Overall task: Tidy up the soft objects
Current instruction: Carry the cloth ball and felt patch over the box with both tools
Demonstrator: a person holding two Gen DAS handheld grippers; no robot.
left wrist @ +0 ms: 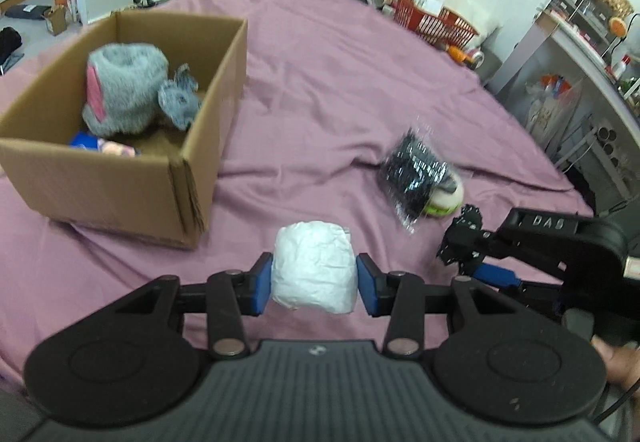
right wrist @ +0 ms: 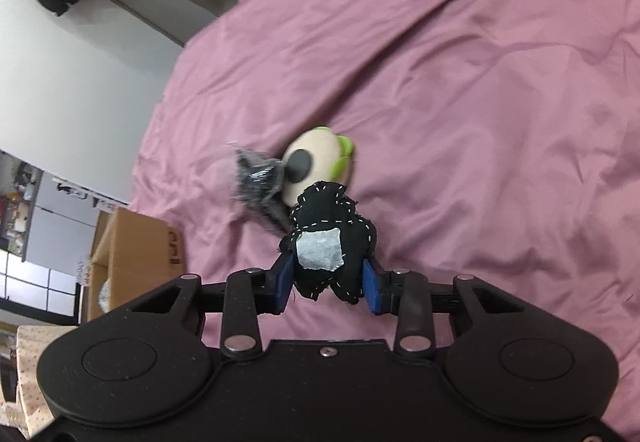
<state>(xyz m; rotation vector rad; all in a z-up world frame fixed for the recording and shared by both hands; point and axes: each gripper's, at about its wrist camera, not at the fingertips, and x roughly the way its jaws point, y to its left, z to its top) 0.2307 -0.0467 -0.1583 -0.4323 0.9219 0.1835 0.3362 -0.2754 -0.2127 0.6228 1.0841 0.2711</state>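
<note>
My left gripper [left wrist: 315, 284] is shut on a white soft bundle [left wrist: 314, 266], held above the pink bedsheet [left wrist: 320, 90] just right of the cardboard box [left wrist: 120, 178]. The box holds a grey fluffy plush [left wrist: 124, 90] and other soft items. My right gripper [right wrist: 329, 288] is shut on a black stitched cloth toy [right wrist: 332, 238] with a grey patch; it also shows at the right in the left wrist view [left wrist: 464, 242]. On the bed lie a black item in clear plastic [left wrist: 416, 174] and a cream and green plush [right wrist: 316, 166].
The cardboard box also shows at the lower left of the right wrist view [right wrist: 136, 246]. A red basket [left wrist: 436, 22] with clutter sits at the bed's far edge. Metal shelves [left wrist: 592, 54] stand to the right of the bed.
</note>
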